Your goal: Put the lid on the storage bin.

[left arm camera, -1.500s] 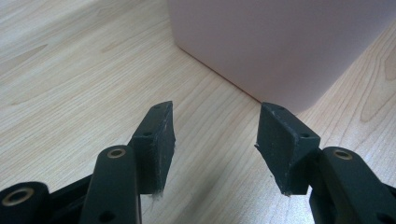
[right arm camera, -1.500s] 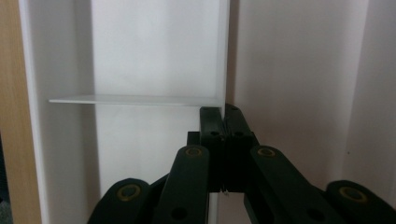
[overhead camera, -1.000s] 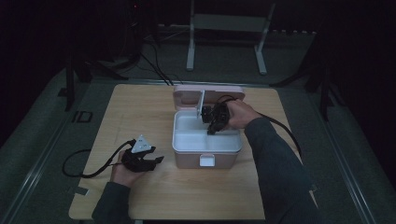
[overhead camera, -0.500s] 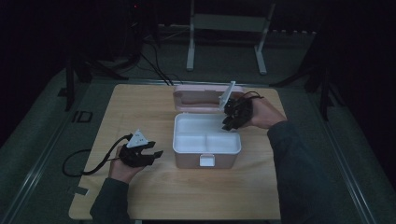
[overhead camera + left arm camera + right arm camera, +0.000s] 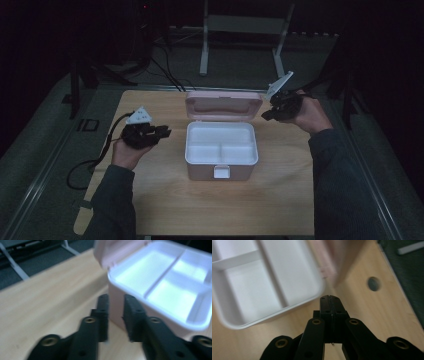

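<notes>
One wooden counter (image 5: 150,200), broad and pale, bearing one pink-and-white box (image 5: 221,150) at its middle, lid (image 5: 223,105) swung back and standing upright along the far edge, latch on the near wall. Inside, three white compartments: one long across the back, two smaller at the front, all bare. Two forearms in dark sleeves, reaching in from the near edge, one on each side of the box, both hands raised off the counter. Left hand (image 5: 127,150) palm-up just left of the box, holding the left tongs (image 5: 165,132) level and aimed toward the box's left wall; jaws narrowed to a small gap after just closing, nothing between them, box corner close beyond the tips in the left gripper view. Right hand (image 5: 310,115) lifted higher, near the lid's right end, carrying the right tongs (image 5: 266,116) with jaws pressed tight together, gripping nothing, pointed down toward the counter beside the box's right rim. One cable trailing from the left tongs over the counter's left edge.
</notes>
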